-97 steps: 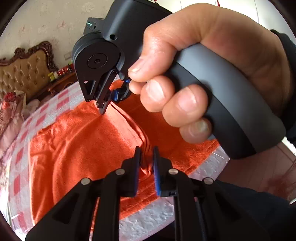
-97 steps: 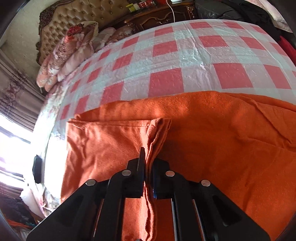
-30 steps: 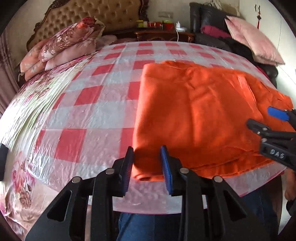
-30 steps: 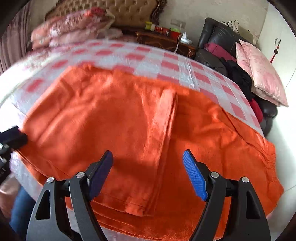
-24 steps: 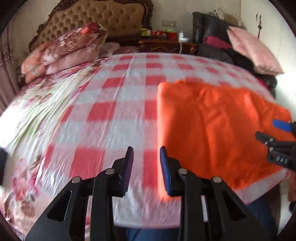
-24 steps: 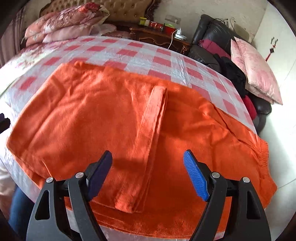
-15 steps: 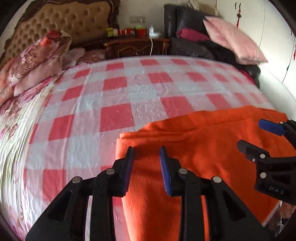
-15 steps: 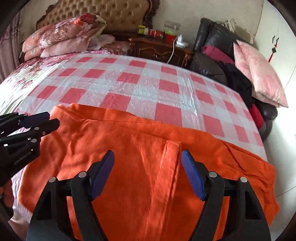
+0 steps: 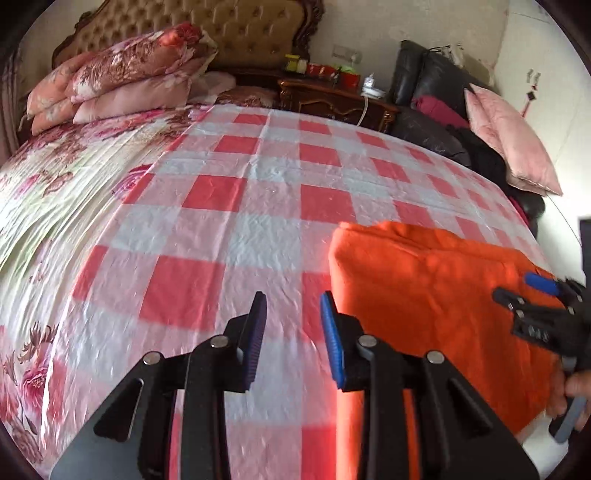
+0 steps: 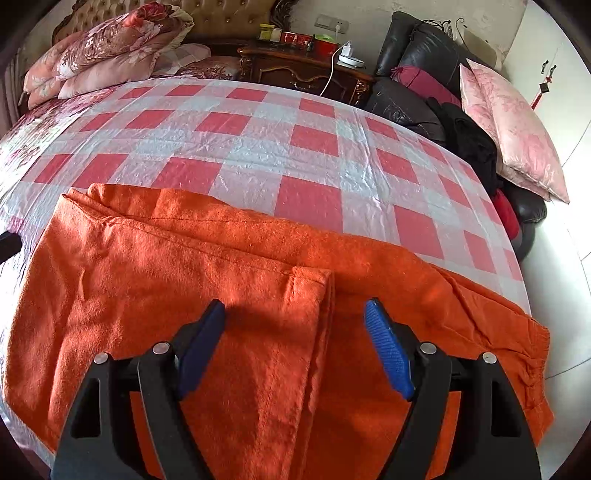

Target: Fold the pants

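The orange pants (image 10: 207,280) lie folded flat on the red-and-white checked bed (image 10: 258,147), near its front edge. A folded layer ends in a straight edge (image 10: 325,317) down the middle. My right gripper (image 10: 295,332) is wide open and empty, hovering over that edge. My left gripper (image 9: 293,321) is open and empty, over the bedsheet just left of the pants' left fold (image 9: 424,295). The right gripper also shows at the right of the left wrist view (image 9: 532,295).
Floral pillows (image 9: 122,81) and a tufted headboard (image 9: 236,29) stand at the far left. A dark wooden nightstand (image 10: 303,70) with small items is behind the bed. A black sofa (image 10: 436,59) with pink cushions (image 10: 513,122) is at the right.
Both grippers let go of the pants earlier and opened. In the last half second the left gripper has swung left off the fabric and the right gripper has come down closer over the fold edge.
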{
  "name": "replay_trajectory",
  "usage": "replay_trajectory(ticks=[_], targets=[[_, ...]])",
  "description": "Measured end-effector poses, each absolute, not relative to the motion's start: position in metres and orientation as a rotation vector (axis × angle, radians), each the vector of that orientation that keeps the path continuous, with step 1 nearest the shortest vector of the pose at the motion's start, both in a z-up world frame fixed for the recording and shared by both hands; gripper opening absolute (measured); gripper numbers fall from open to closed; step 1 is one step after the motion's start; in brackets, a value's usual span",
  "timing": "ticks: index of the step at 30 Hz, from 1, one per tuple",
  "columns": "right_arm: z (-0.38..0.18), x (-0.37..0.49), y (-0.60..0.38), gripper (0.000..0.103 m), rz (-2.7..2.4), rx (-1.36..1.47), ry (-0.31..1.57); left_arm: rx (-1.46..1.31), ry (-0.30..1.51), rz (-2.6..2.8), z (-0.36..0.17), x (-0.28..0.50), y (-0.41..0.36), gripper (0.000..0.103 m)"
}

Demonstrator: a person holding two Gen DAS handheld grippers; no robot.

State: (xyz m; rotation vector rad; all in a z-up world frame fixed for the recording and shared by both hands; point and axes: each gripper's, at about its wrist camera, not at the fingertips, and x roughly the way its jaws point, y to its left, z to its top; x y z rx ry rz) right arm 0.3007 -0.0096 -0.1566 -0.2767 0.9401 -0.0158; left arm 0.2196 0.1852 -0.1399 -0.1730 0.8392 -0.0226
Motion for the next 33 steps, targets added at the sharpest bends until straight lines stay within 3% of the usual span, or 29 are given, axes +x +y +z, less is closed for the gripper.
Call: replay_trajectory(ticks=[9,17,28,33], targets=[[-0.155,0.282,-0.015,0.074,-0.024,-0.289,0.975,0.087,0.852,-0.078,-0.163,0.162,0.135,0.033],[-0.162,0.279,-0.022,0.076,-0.016,-0.304,0.989,0.060,0.873,-0.057,-0.164,0.140,0.150,0.048],[-0.142,0.260,-0.021,0.076,0.021,-0.268,1.008,0.064,0.917,-0.076,-0.161,0.127,0.152,0.049],[-0.163,0.248,-0.019,0.078,-0.003,-0.351,1.029,0.044,0.909,-0.057,-0.159,0.121,0.154,0.054]])
